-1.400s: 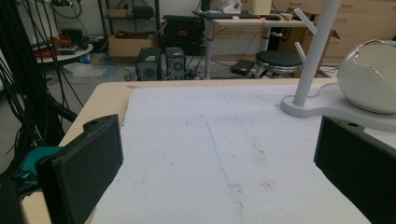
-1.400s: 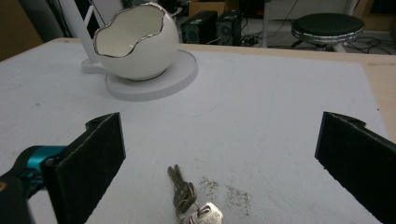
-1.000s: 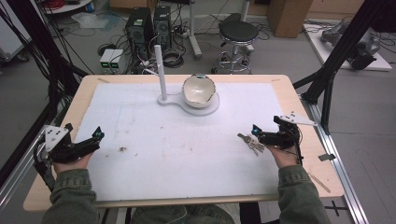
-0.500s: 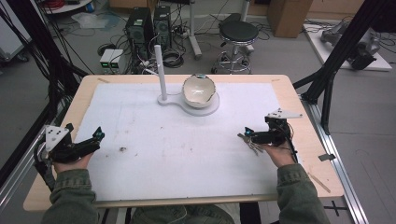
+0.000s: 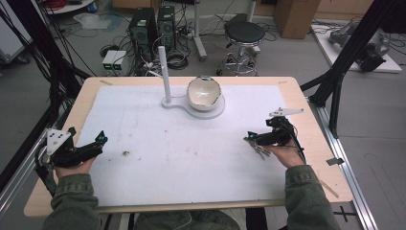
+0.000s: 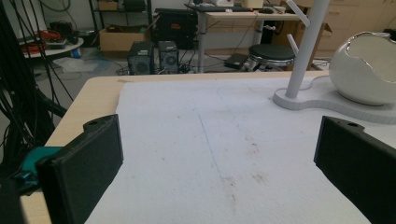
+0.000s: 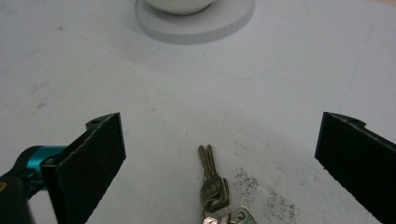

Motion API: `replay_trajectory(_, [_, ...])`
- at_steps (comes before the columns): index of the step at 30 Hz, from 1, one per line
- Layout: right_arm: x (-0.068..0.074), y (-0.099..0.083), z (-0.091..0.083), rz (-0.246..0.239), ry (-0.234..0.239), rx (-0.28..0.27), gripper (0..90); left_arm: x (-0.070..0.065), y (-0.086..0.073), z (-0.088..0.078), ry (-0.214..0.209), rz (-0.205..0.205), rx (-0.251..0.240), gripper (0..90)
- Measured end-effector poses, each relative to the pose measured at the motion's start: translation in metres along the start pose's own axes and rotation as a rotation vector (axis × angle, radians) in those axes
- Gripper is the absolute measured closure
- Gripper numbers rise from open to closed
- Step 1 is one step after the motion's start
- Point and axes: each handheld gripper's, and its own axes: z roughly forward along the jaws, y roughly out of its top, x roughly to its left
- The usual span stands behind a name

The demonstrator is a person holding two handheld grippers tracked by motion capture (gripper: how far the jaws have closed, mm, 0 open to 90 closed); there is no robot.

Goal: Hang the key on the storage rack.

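Both hand-held grippers gape released; right hand-held gripper [image 7: 219, 154] straddles unlabelled keys [image 7: 215, 186].

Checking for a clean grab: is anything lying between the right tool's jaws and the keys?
Nothing. In the right gripper view the keys lie on bare white mat between the open jaws of the right tool.
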Motion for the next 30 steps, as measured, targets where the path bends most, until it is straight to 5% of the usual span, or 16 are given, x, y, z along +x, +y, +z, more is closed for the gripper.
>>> replay_trajectory(12, [-0.002, 0.01, 0.031, -0.054, 0.087, 0.215, 0.7, 0.0, 0.0, 0.001, -0.005, -0.002, 0.006, 1.7])
replay_trajectory(21, [-0.002, 0.015, 0.036, -0.109, 0.07, 0.33, 6.4, 0.001, -0.001, 0.0, -0.006, -0.004, 0.005, 1.7])
replay_trajectory(24, [-0.003, 0.014, 0.038, -0.108, 0.075, 0.377, 20.4, 0.001, -0.001, 0.0, -0.008, -0.005, 0.004, 1.7])
replay_trajectory(30, [-0.004, 0.013, 0.038, -0.112, 0.085, 0.427, 34.5, 0.001, -0.001, 0.0, -0.011, -0.002, 0.002, 1.7])
